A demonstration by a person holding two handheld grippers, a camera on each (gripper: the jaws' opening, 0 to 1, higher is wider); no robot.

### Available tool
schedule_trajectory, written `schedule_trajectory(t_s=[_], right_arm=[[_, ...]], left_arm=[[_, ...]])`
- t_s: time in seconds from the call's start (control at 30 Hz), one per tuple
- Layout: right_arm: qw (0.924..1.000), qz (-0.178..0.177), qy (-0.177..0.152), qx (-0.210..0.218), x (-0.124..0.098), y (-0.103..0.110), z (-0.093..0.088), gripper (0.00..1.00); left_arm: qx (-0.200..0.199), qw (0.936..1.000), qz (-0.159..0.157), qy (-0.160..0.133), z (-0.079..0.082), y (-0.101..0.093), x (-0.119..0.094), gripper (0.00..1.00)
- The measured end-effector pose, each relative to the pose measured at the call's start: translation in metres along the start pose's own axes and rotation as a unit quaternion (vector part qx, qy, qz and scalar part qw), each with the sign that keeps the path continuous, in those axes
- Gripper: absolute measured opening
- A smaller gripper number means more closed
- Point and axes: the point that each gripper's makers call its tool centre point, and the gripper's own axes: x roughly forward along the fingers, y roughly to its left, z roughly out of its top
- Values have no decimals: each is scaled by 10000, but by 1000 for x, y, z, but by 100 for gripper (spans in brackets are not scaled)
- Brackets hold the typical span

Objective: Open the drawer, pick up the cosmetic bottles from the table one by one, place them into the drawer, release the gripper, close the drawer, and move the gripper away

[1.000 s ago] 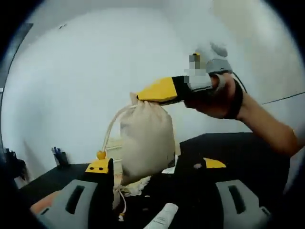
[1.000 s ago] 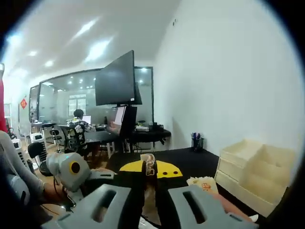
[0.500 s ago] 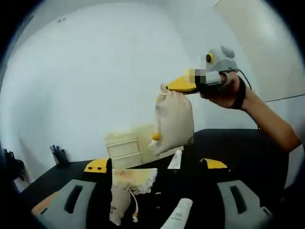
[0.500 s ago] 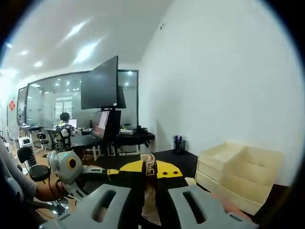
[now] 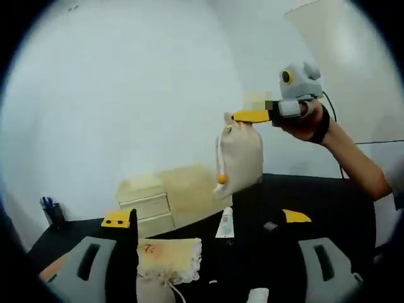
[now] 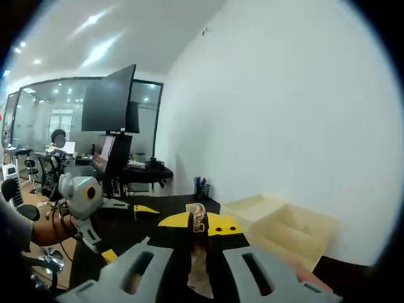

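Note:
In the left gripper view my left gripper (image 5: 207, 218) stands open and empty above the black table (image 5: 328, 202). A white cosmetic tube (image 5: 225, 222) lies on the table between its jaws, and another white tube (image 5: 257, 295) shows at the bottom edge. The right gripper (image 5: 249, 116), held by a hand, is shut on the neck of a beige drawstring bag (image 5: 241, 158) that hangs in the air. In the right gripper view my right gripper (image 6: 199, 222) pinches the bag's gathered cloth (image 6: 199, 268). The left gripper (image 6: 127, 232) is at the left, open.
A pale wooden drawer unit (image 5: 145, 202) (image 6: 284, 227) stands at the table's back by the white wall. A small lace-edged pouch (image 5: 169, 255) lies near my left jaw. A pen cup (image 6: 200, 187), a monitor (image 6: 113, 98) and a seated person (image 6: 57, 139) are farther off.
The right gripper has carried the beige bag up and away from my left gripper, to the right. Both views have shifted; the drawer unit now shows more fully.

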Motion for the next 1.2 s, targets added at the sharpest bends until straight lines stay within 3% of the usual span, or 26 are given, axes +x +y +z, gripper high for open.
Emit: schedule_trajectory(t_s=[0.17,0.27,0.53,0.67,0.83,1.2], right_arm=[[9996,-236,62,-135,1,-23,7,4],[9991,-315,46,-277,10,-49,15,4],[9965,-515,114,-646,21,-88,23,4],[9963,-588,81,-621,27,-110,24,4],[9953,-813,156,-505,39,-141,15,4],[9914,-1191,257,-469,55,-197,-1,4]], left_arm=[[-14,9998,-197,99,-9,7,23,86],[-100,9991,-363,214,-14,10,35,85],[-95,9978,-627,206,-12,9,61,83],[-103,9972,-718,193,-14,11,73,82],[-263,9955,-878,247,-18,8,88,82],[-96,9930,-1072,484,-26,4,123,79]])
